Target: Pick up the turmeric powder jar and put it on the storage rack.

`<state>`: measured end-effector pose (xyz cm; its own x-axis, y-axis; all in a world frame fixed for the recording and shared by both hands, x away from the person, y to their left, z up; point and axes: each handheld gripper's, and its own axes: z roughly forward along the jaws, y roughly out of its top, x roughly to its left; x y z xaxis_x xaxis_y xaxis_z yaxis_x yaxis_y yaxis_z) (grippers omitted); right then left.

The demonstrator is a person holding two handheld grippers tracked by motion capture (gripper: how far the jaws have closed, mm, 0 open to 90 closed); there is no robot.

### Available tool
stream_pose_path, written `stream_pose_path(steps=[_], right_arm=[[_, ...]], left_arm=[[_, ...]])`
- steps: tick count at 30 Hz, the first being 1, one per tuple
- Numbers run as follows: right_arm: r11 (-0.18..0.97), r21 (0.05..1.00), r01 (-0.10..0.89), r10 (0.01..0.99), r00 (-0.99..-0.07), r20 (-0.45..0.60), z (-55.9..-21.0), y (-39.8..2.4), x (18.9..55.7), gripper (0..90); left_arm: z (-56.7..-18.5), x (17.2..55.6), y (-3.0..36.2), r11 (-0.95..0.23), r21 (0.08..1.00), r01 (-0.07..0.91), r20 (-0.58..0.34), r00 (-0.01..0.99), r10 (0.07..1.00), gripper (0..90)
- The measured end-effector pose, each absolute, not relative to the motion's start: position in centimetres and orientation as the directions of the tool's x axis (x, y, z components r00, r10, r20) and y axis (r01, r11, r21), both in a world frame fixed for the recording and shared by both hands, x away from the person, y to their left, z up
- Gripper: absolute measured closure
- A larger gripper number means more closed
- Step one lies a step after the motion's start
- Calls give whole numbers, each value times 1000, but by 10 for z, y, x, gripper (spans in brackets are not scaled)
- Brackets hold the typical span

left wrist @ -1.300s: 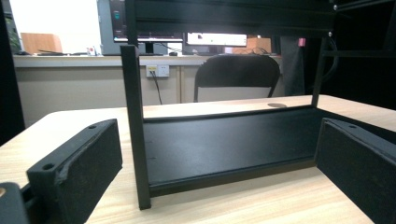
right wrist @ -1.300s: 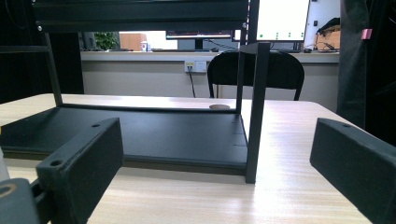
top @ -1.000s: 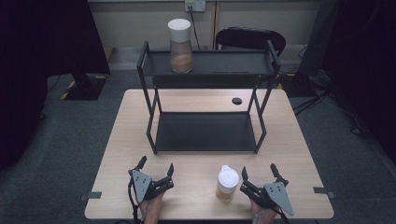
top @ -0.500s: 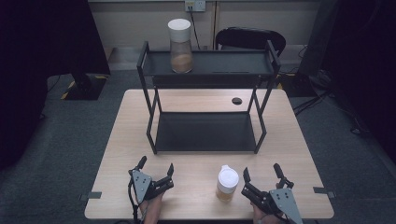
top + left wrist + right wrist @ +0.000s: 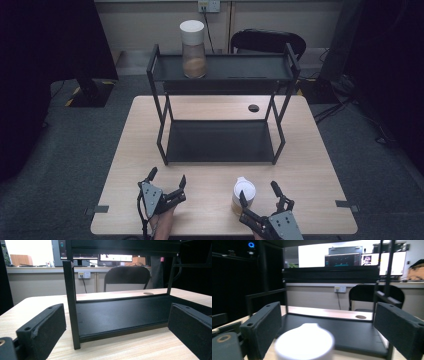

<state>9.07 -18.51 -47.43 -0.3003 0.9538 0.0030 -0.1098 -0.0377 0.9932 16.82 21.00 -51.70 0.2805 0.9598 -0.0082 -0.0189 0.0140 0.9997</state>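
A small jar (image 5: 243,192) with a white lid (image 5: 304,342) stands on the wooden table (image 5: 210,200) near its front edge. My right gripper (image 5: 258,192) is just behind the jar. Its jaws have just been closing but are still apart. In the right gripper view (image 5: 327,306) the blurred lid sits low between them, closer to the left jaw, and the pads do not press on it. My left gripper (image 5: 166,176) rests open on the table at front left, holding nothing. In the left gripper view (image 5: 116,307) it faces the black rack's lower shelf (image 5: 120,312).
A black two-shelf rack (image 5: 220,140) fills the table's middle. On its top shelf stands a tall jar (image 5: 193,47) with a white lid and brown contents. A cable hole (image 5: 254,108) lies behind the rack, and a black chair (image 5: 267,42) stands beyond the table.
My right gripper has shifted left and nearer the bottom edge, coming in behind the small jar, with its jaws a little narrower. The left gripper has stayed where it was.
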Motion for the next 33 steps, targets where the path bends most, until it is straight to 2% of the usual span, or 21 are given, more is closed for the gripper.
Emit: stream_pose_path(steps=[5,13,15,26,31,33], right_arm=[[-6,995,-100,954,-299,-25,-479,-173,88,106],[13,1000,-24,948,-319,-20,-481,-168,93,162],[27,1000,-2,953,-301,-26,-481,-163,94,172],[18,997,72,950,-312,6,-484,-165,102,225],[24,993,112,949,-316,12,-485,-165,106,295],[24,994,108,950,-312,11,-486,-164,105,298]], left_arm=[[-517,168,210,14,1000,-19,-8,280,960,15],[-517,168,209,14,1000,-19,-9,276,961,17],[-517,168,209,15,1000,-19,-9,276,961,16],[-517,168,209,15,1000,-19,-9,276,961,17],[-517,168,209,15,1000,-19,-9,275,961,19],[-517,168,209,15,1000,-19,-9,275,961,19]])
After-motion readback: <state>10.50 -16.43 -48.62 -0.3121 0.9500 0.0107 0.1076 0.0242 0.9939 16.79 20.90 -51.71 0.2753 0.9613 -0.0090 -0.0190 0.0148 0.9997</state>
